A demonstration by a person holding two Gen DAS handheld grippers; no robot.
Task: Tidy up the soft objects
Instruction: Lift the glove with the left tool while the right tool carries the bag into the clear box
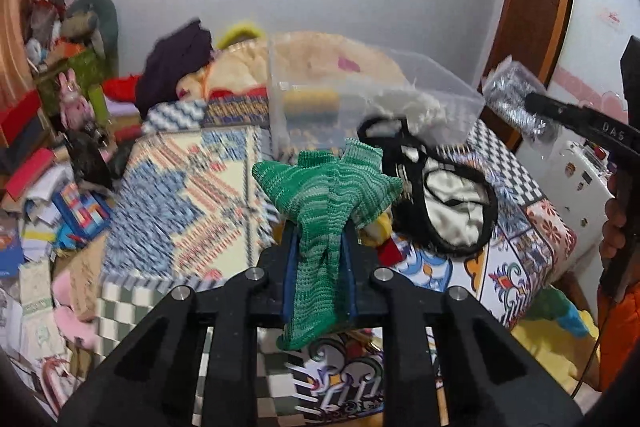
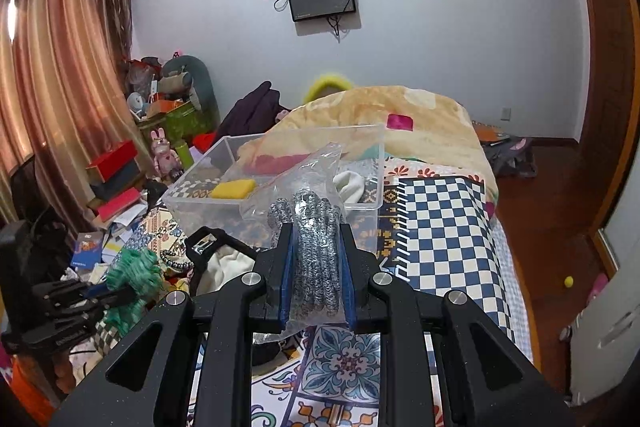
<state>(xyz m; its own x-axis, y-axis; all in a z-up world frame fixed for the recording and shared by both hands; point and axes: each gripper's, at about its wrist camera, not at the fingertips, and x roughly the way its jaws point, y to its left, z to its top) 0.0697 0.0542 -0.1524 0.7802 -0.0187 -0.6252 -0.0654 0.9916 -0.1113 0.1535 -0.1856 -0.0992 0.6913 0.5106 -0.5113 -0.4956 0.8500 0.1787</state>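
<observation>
Step in hand, by my reading: carrying two soft items toward the clear plastic bin [image 2: 280, 183] that sits on the bed [image 2: 440, 227], ahead of both grippers.

My left gripper [image 1: 320, 227] is clenched on a green knitted cloth [image 1: 324, 195], which stands up between the fingers and fans out above them, its tail hanging below. My right gripper [image 2: 316, 243] is clenched on a clear bag of grey-and-white speckled cord [image 2: 316, 227]; the bag's loose top sticks up ahead of the fingers.

The bin lies just ahead of the right gripper and a little farther ahead of the left. It already holds a yellow sponge [image 2: 234, 189] and a white fluffy item [image 2: 350, 185].

Next move, as I judge it: bring each load over the rim before letting go. The bag is slippery and the cloth limp; either could snag the rim.

The left view is partly motion-blurred.
</observation>
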